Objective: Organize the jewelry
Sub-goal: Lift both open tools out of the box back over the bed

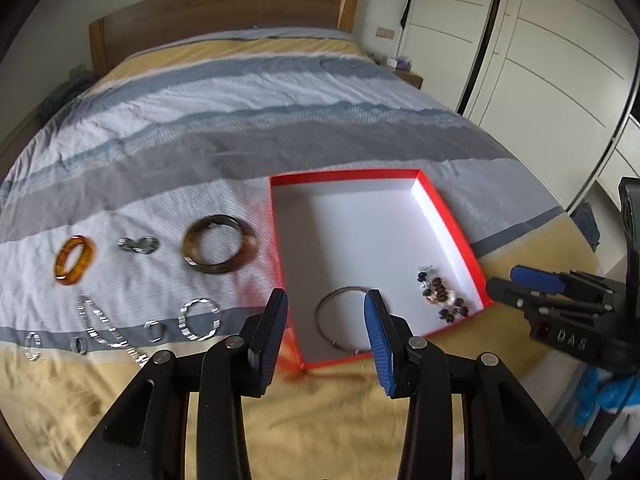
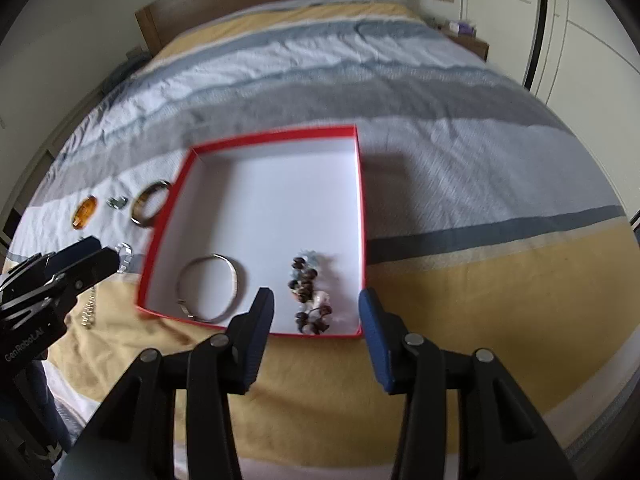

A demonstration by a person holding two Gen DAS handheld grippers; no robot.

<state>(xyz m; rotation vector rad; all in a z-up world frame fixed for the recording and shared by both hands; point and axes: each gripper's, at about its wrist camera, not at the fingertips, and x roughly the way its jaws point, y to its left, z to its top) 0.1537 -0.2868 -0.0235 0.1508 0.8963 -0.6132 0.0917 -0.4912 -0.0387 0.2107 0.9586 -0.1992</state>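
A red box point(image 1: 452, 224) with a white floor is seen lying open on the striped cover of a bed point(image 1: 248, 120). Inside it, a thin metal bangle point(image 2: 210, 288) is laid flat near the front wall, toward 7 o'clock of the floor, and a beaded bracelet point(image 2: 310, 294) of dark and pale beads is heaped near the front right corner, toward 5 o'clock. The two are kept apart and the rest of the floor is bare.

Outside the box, at its 9 o'clock, more jewelry is spread on the cover: a brown bangle point(image 1: 220, 245) just beside the box wall, a small silver clasp piece point(image 1: 138, 245) beyond it, and an amber bangle point(image 1: 75, 260) farther out. Nearer the front edge, a silver ring bracelet point(image 1: 199, 318), smaller rings point(image 1: 155, 330) and a silver chain point(image 1: 106, 330) are laid out; their detail is blurred.

The left tongs point(image 1: 326, 334) are held above the front left corner of the box, jaws apart, with nothing between them; the metal bangle is seen beyond the gap, untouched. The right tongs point(image 2: 316, 334) are held above the front wall of the box, jaws likewise apart and empty, with the beaded bracelet beyond the gap. Each pair of tongs is caught at the edge of the other view
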